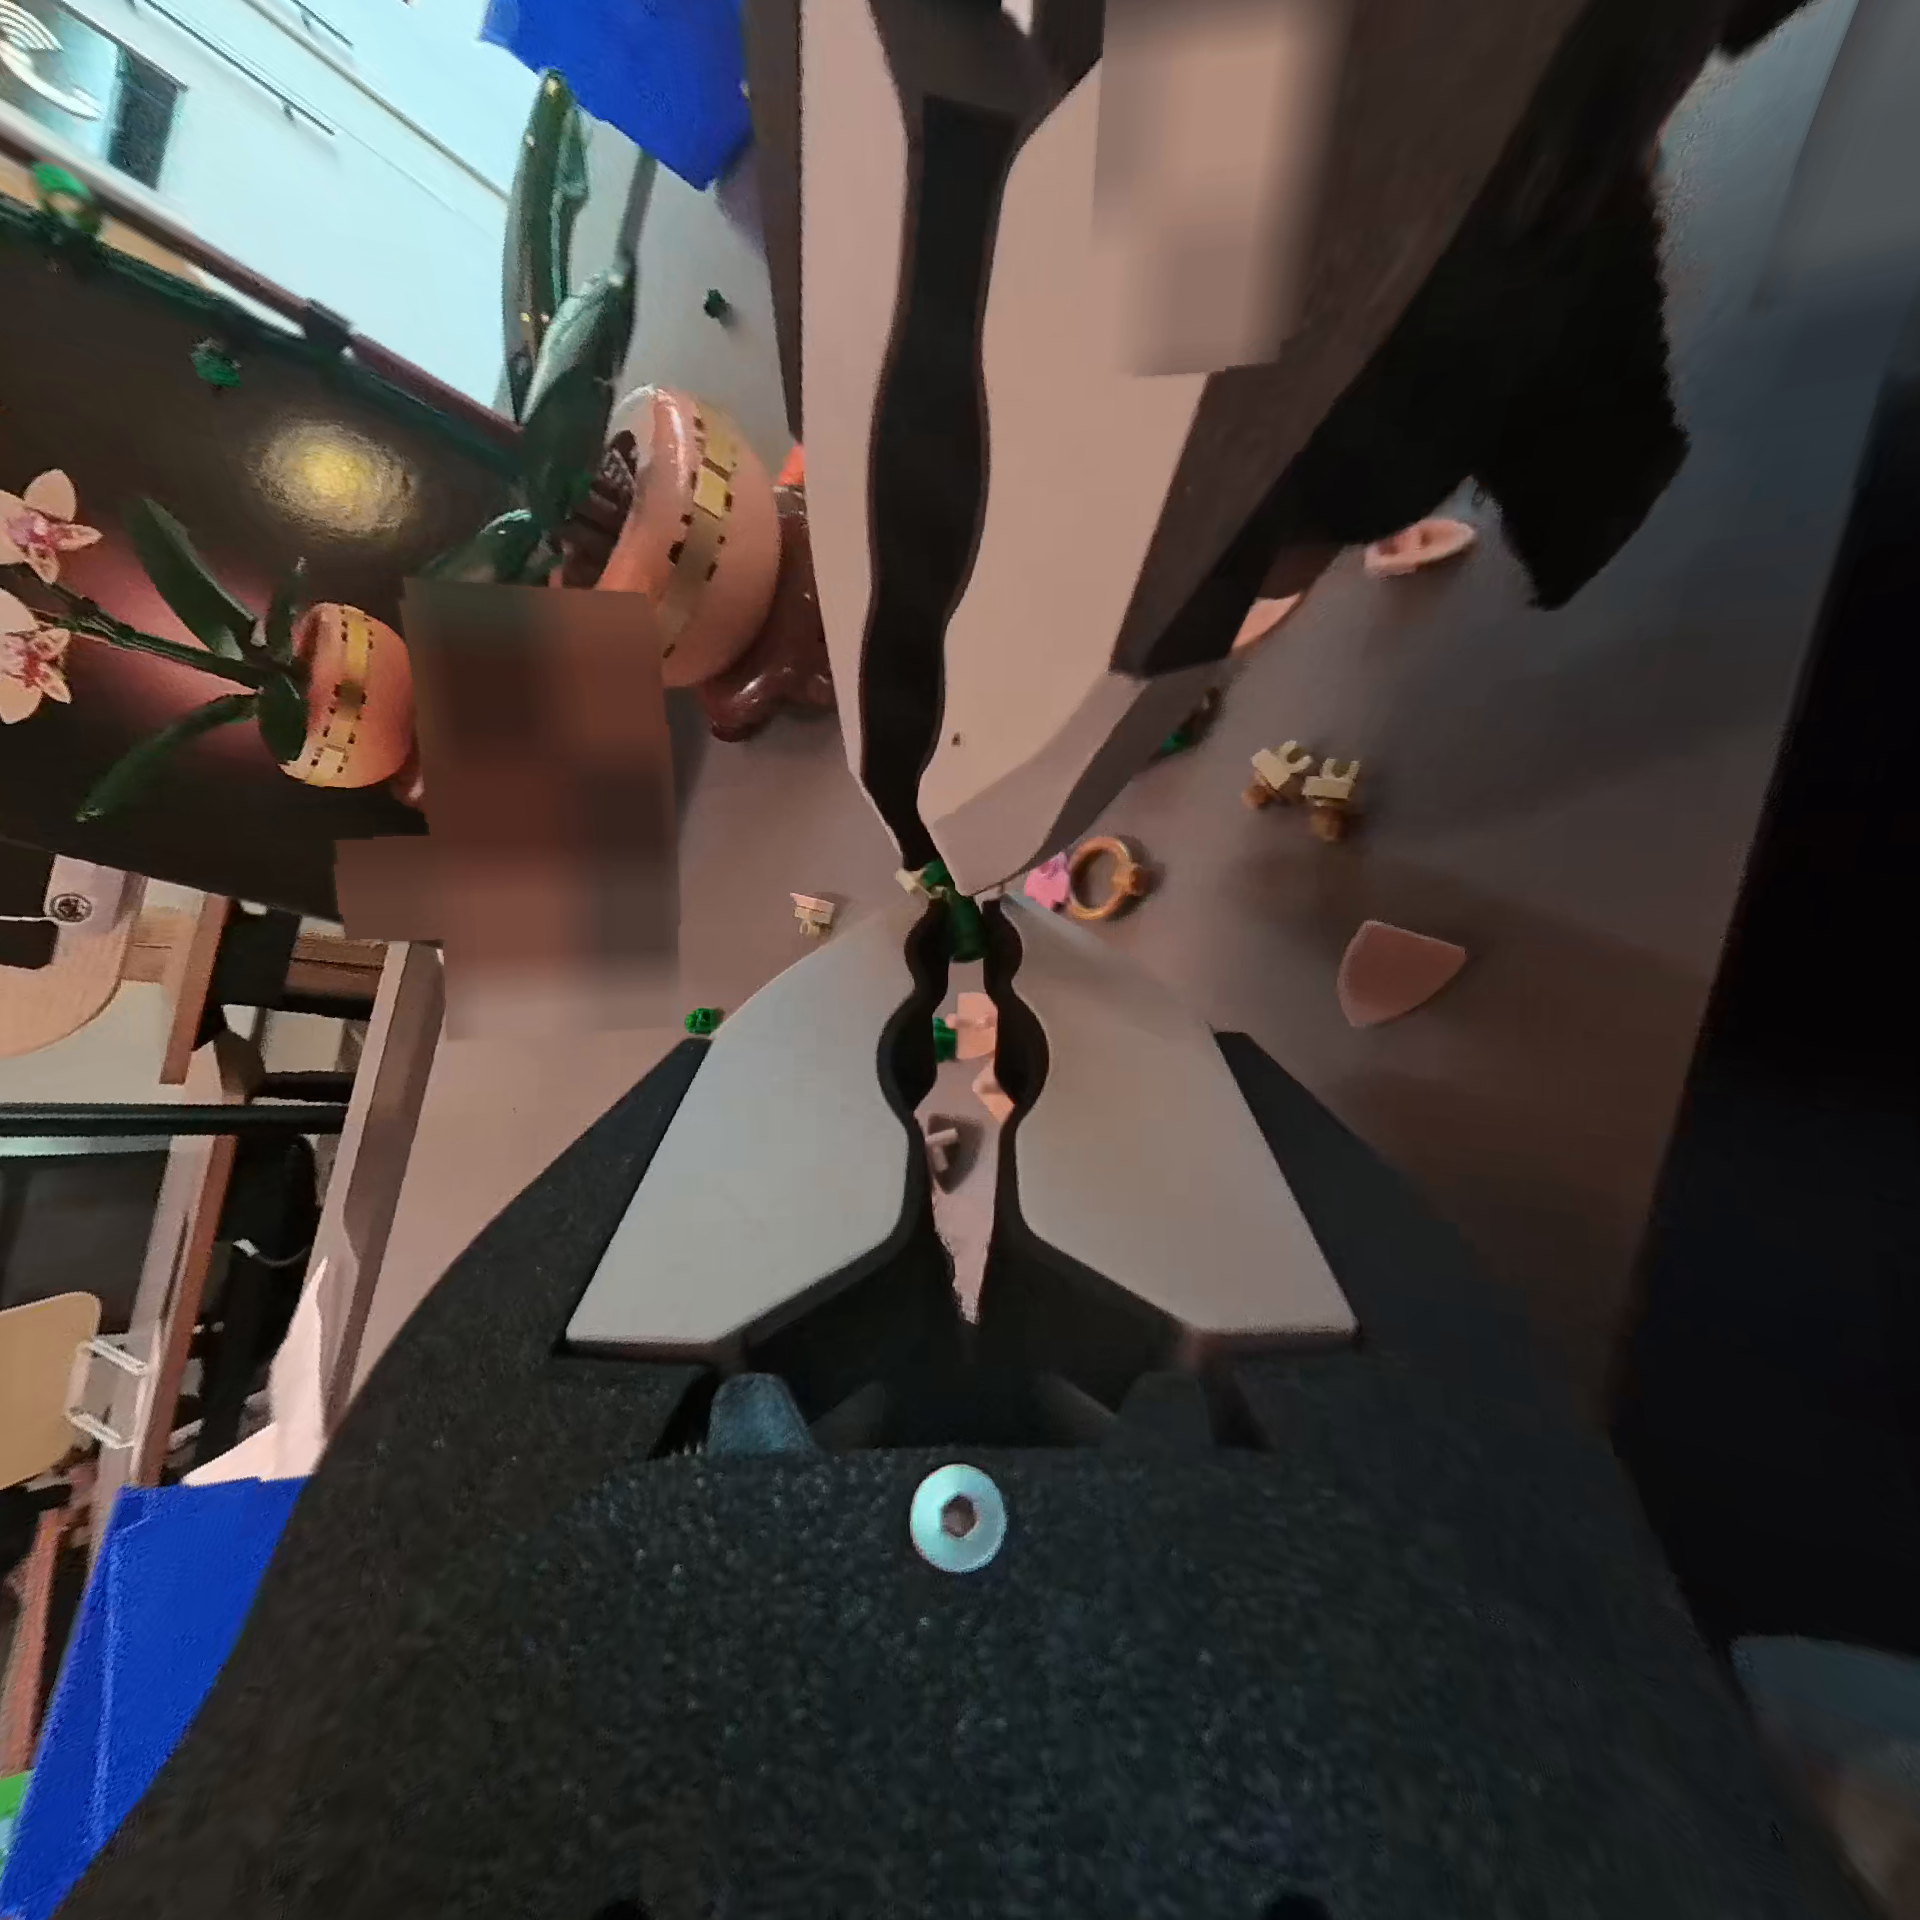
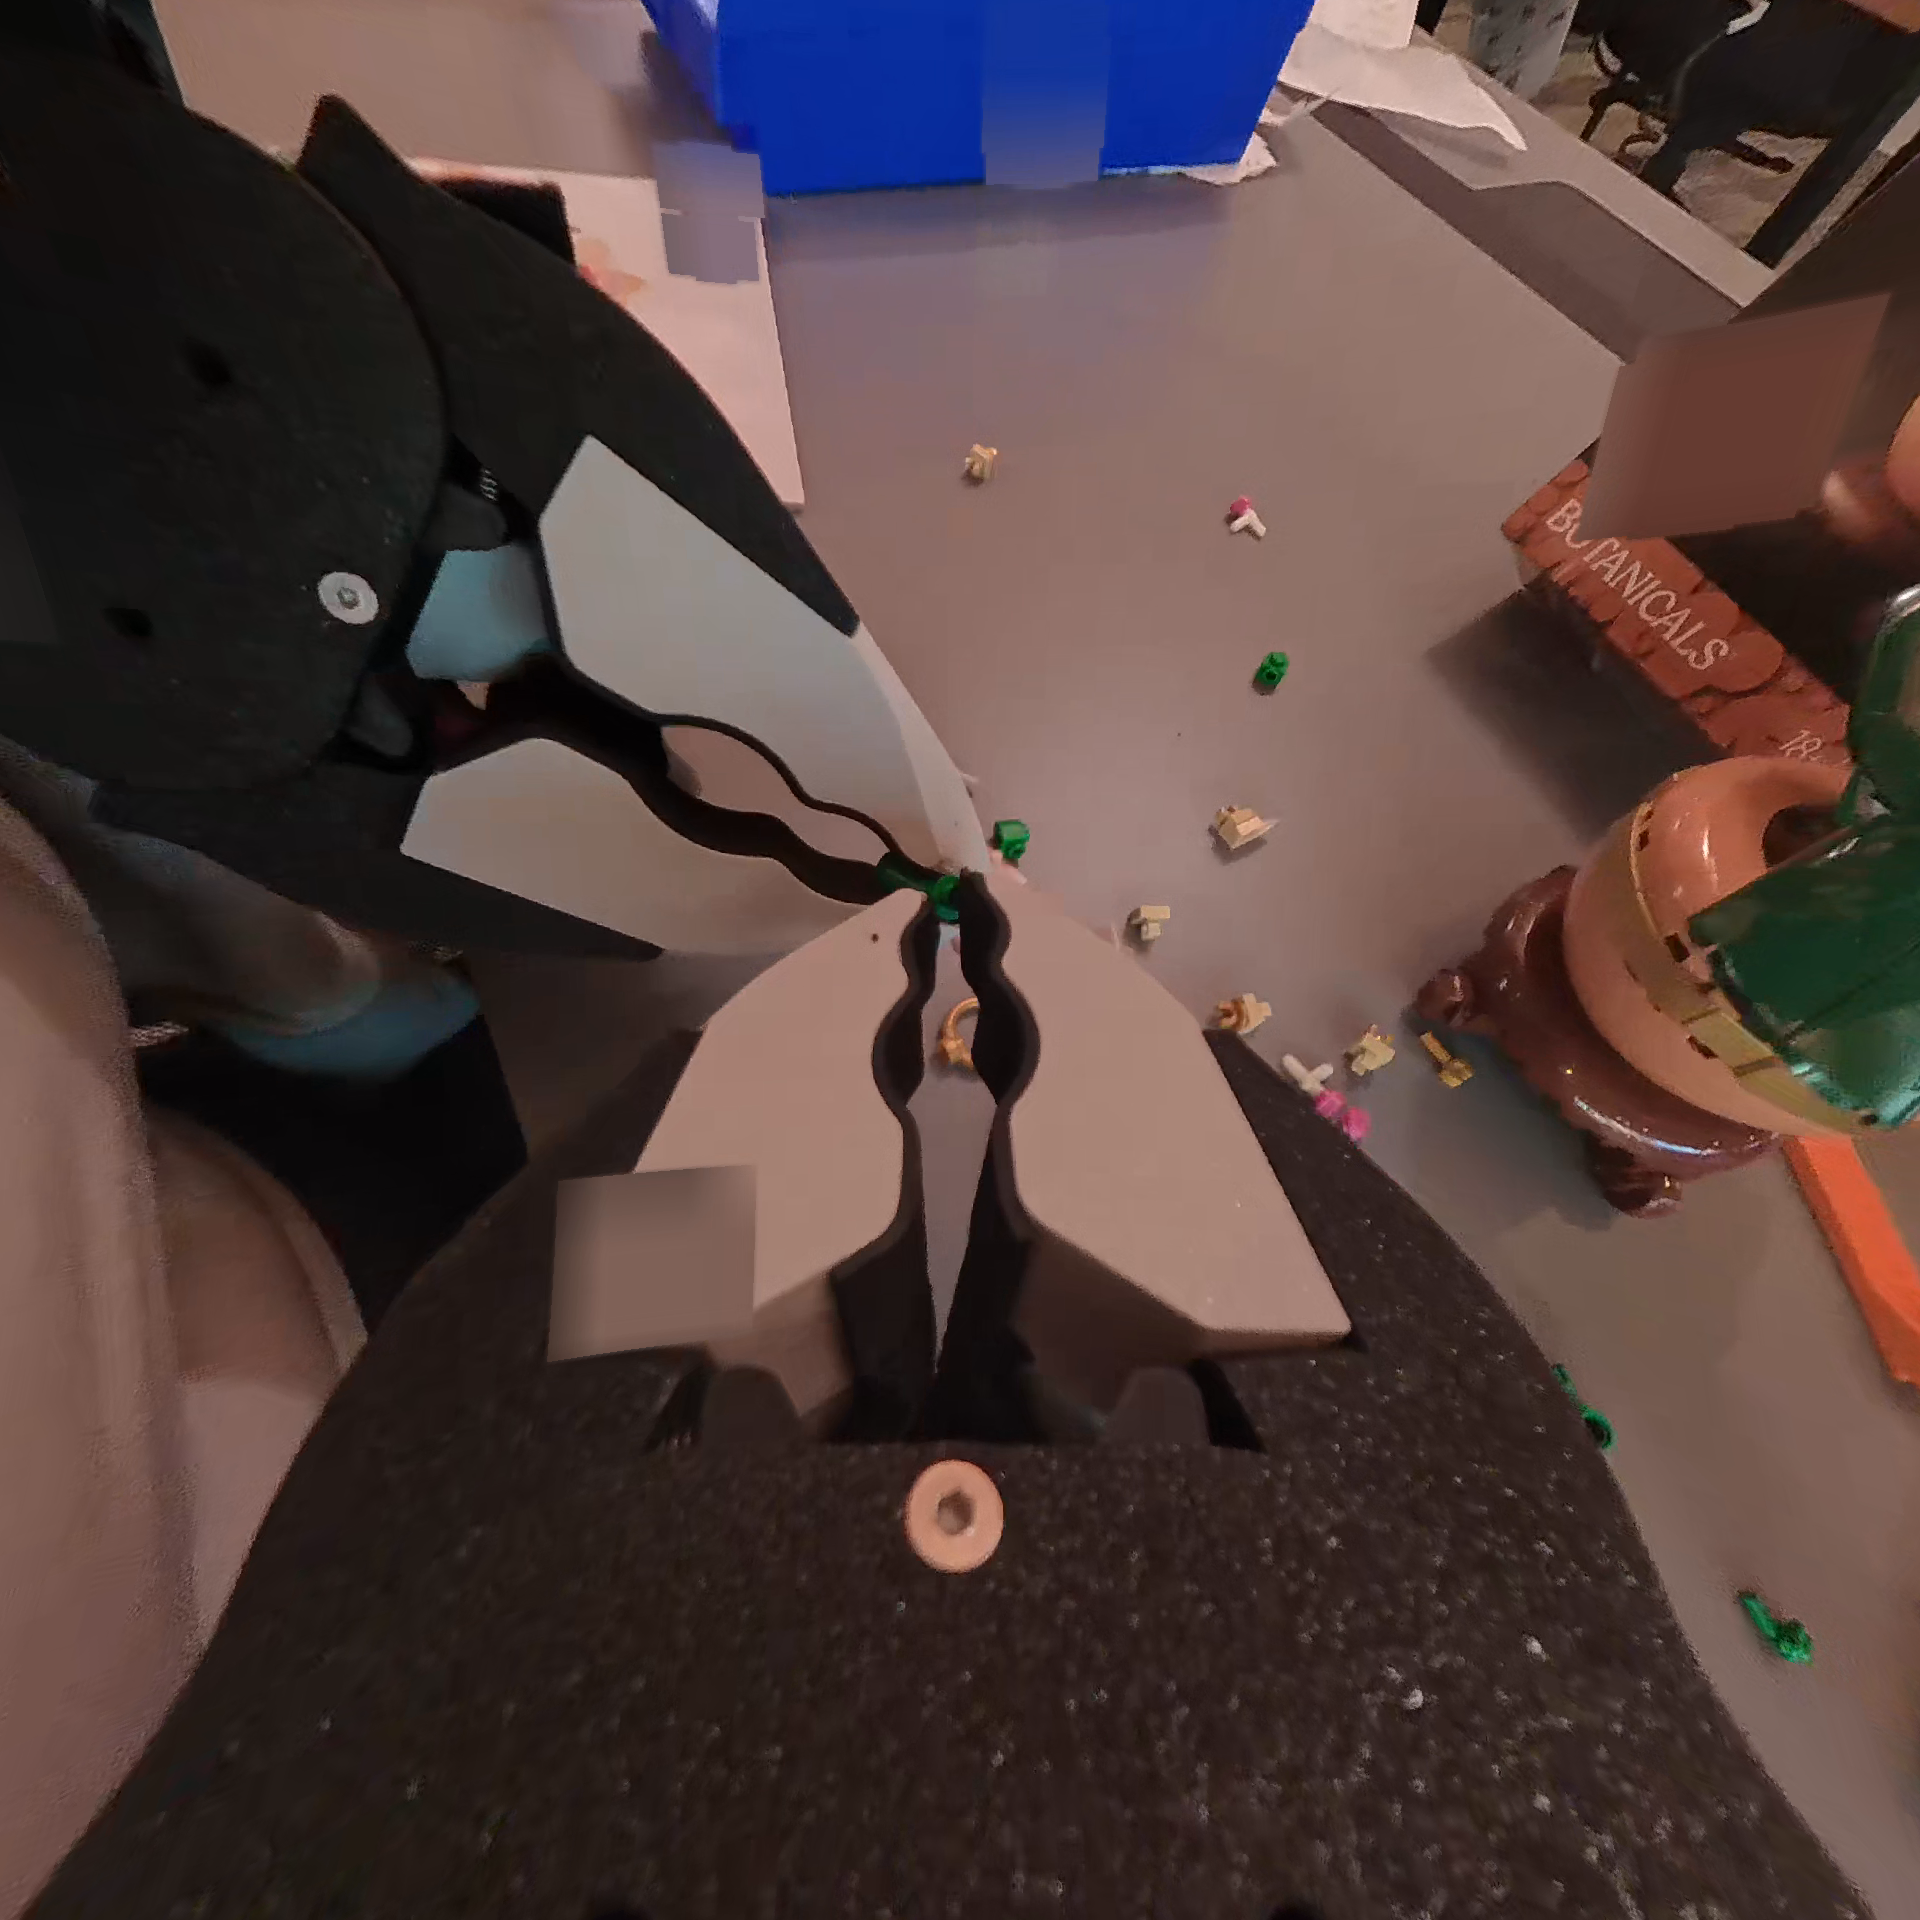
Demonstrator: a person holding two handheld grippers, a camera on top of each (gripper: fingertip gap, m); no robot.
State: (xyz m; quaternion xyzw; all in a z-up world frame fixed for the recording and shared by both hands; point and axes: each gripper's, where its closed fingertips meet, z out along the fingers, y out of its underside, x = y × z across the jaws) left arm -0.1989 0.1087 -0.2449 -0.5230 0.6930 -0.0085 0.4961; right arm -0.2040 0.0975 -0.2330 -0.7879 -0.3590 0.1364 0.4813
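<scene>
My left gripper [image 1: 961,916] is shut on a small dark green toy-brick piece [image 1: 964,927] just above the grey table [image 2: 1143,364]. My right gripper [image 2: 948,902] is shut on a bright green piece [image 2: 945,891]. The two grippers meet tip to tip, and the green pieces touch. In the left wrist view the right gripper [image 1: 927,868] comes down from the top, with a tiny cream part [image 1: 912,881] at its tip. In the right wrist view the left gripper [image 2: 920,871] reaches in from the left.
A brick-built peach flower pot [image 2: 1662,987] with green leaves stands to the right. Loose small pieces lie around: a gold ring [image 1: 1101,878], a pink shell piece [image 1: 1397,971], tan clips [image 1: 1299,784], a green stud [image 2: 1270,670]. A blue bin [image 2: 997,83] stands at the back, and a picture box [image 1: 208,623] at the left.
</scene>
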